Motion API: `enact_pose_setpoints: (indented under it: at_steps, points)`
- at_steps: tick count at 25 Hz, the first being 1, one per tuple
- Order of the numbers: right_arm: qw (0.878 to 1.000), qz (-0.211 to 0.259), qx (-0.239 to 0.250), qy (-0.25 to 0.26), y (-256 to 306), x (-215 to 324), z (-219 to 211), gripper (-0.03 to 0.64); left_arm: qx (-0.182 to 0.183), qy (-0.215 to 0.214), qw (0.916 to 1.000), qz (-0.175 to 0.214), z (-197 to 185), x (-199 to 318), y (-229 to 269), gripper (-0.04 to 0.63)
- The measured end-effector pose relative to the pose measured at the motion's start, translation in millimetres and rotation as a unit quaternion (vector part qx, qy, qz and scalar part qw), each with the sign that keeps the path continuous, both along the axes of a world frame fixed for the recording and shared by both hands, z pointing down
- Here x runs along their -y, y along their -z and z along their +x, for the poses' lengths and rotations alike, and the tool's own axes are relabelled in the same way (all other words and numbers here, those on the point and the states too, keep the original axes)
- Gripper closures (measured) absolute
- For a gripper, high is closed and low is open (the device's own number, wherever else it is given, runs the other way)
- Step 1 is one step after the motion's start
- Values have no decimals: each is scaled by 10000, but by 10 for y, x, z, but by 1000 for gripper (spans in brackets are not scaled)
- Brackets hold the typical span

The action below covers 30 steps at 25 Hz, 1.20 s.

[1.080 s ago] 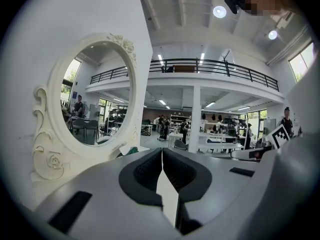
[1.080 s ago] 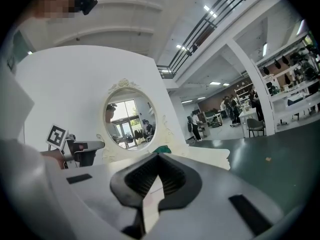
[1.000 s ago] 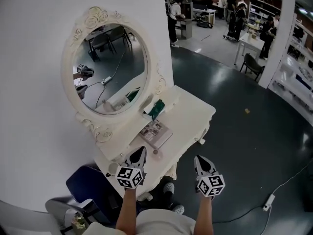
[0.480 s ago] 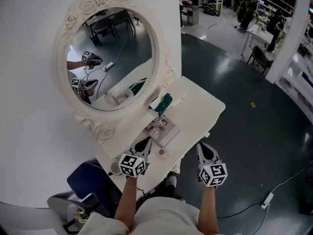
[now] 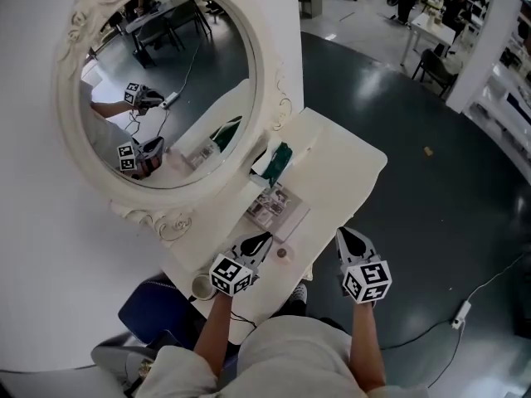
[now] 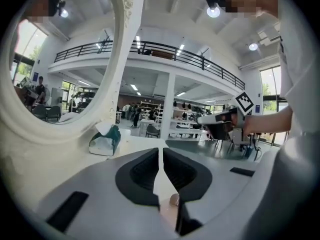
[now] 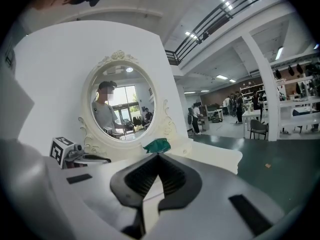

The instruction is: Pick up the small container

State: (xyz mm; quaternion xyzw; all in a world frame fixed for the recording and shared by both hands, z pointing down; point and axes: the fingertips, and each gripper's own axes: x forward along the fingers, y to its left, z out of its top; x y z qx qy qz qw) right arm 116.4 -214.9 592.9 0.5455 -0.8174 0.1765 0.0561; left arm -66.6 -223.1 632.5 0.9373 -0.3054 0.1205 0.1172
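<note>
The small container is a tiny round pinkish pot on the white vanity table, near its front edge. My left gripper hovers low over the table just left of the pot, jaws shut and empty. In the left gripper view the pot shows low down, behind the shut left gripper. My right gripper hangs off the table's front edge, over the floor, to the right of the pot. Its jaws meet at the tips in the right gripper view, with nothing held.
An oval mirror in a carved white frame stands at the table's back. A green tissue pack and a flat printed tray lie beyond the pot. A white cup sits at the table's left end. Dark floor lies to the right.
Both grippers have moved forward toward the table. The left one has come down over the tabletop close beside the pot. Both stay shut.
</note>
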Motion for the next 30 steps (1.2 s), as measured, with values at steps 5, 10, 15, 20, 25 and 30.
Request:
enact_pose_setpoints:
  at_steps: [5, 10, 15, 20, 25, 30]
  points:
    - [10000, -50, -66, -20, -103, 41, -47, 601, -18, -561, 9984, -25, 171, -113, -212, 563]
    - [9999, -37, -93, 33, -104, 100, -77, 601, 107, -1060, 9941, -180, 348, -277, -475, 446]
    - [9998, -96, -92, 144, -159, 57, -81, 601, 359, -1350, 9899, -258, 415, -324, -750, 413]
    - [9999, -130, -21, 92, -169, 37, -4, 601, 890, -1473, 9846, -289, 435, -406, -1094, 399]
    - [9997, -216, -118, -13, -237, -11, 92, 601, 840, -983, 9913, -260, 360, -400, -1305, 406]
    - [9994, -296, -122, -158, -279, -22, 176, 601, 767, -610, 9951, -124, 358, -381, -1290, 416]
